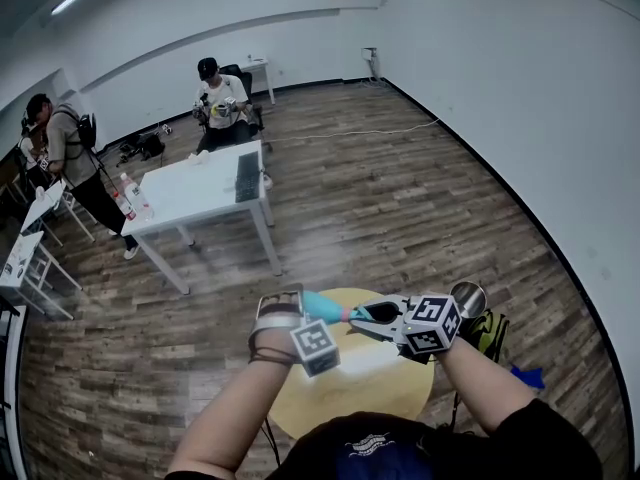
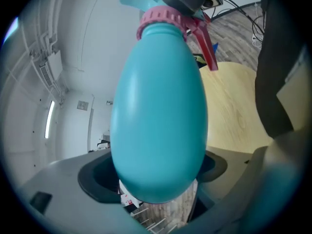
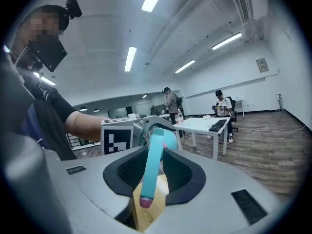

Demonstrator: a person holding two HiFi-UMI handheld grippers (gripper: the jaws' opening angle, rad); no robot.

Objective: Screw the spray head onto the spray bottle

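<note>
Two tools are busy above the round wooden surface (image 1: pixel 395 393). The left tool (image 2: pixel 153 179) is clamped around the belly of the teal bottle (image 2: pixel 158 106), up off the surface, neck aimed straight across at the right tool (image 1: pixel 385 315). That one's pinching the spray head (image 3: pixel 157 155), in line with the bottle, so I'd guess any twisting goes around that axis. The pink collar (image 2: pixel 163 19) sits on the neck; can't tell how tight.

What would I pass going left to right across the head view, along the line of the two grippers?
left gripper → spray bottle → right gripper → shiny metal container
</note>
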